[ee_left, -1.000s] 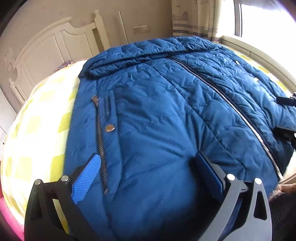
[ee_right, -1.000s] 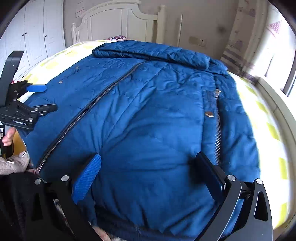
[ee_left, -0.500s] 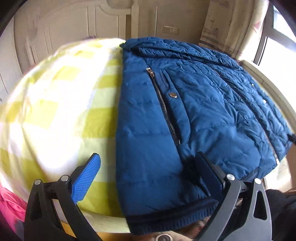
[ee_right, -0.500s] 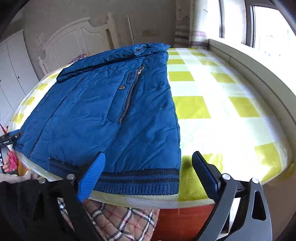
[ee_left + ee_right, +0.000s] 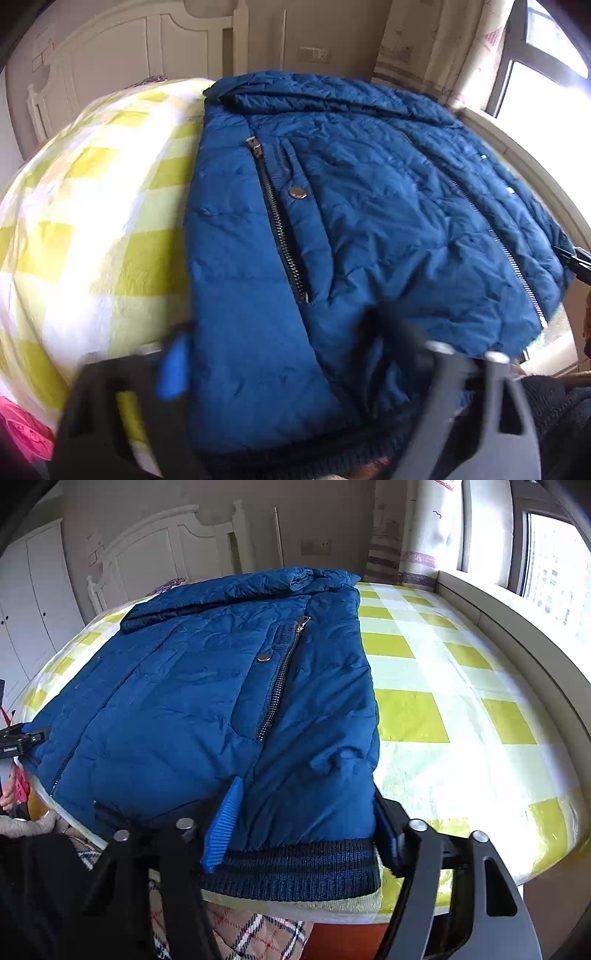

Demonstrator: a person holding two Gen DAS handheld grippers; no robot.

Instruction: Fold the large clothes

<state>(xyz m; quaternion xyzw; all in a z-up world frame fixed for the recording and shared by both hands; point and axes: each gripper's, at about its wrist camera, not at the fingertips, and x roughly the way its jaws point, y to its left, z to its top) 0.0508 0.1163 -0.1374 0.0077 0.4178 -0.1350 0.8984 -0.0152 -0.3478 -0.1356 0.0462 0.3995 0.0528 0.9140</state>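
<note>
Dark blue quilted puffer jacket (image 5: 207,701) lies flat, front up, on the bed with the yellow-and-white checked cover (image 5: 436,686). Collar toward the white headboard (image 5: 162,550), ribbed knit hem (image 5: 295,867) at the near bed edge. Centre zip closed, both pocket zips showing, so the garment reads as spread and squared for a first fold.

Right gripper (image 5: 306,827): jaws have just been closing. The hem corner on the window side sits between the blue pad (image 5: 225,823) and the opposite finger. The pad lies against the fabric; whether the far finger presses as well I cannot tell, since the jacket hides its face.

Left gripper (image 5: 284,354): jaws also just closing, view motion-blurred. The opposite hem corner lies between its fingers; blue pad (image 5: 171,365) sits at the jacket's outer edge. Contact cannot be read through the blur.

Judgement: one gripper per lower corner suggests the hem is meant to be lifted evenly and carried toward the collar; symmetric hold should keep the bulky padding from skewing.

Writing: small white print on the left gripper's body at the left edge of the right-wrist view, too small to read. Wall socket plate (image 5: 314,54) carries no legible marking. No brand visible on the jacket.
</note>
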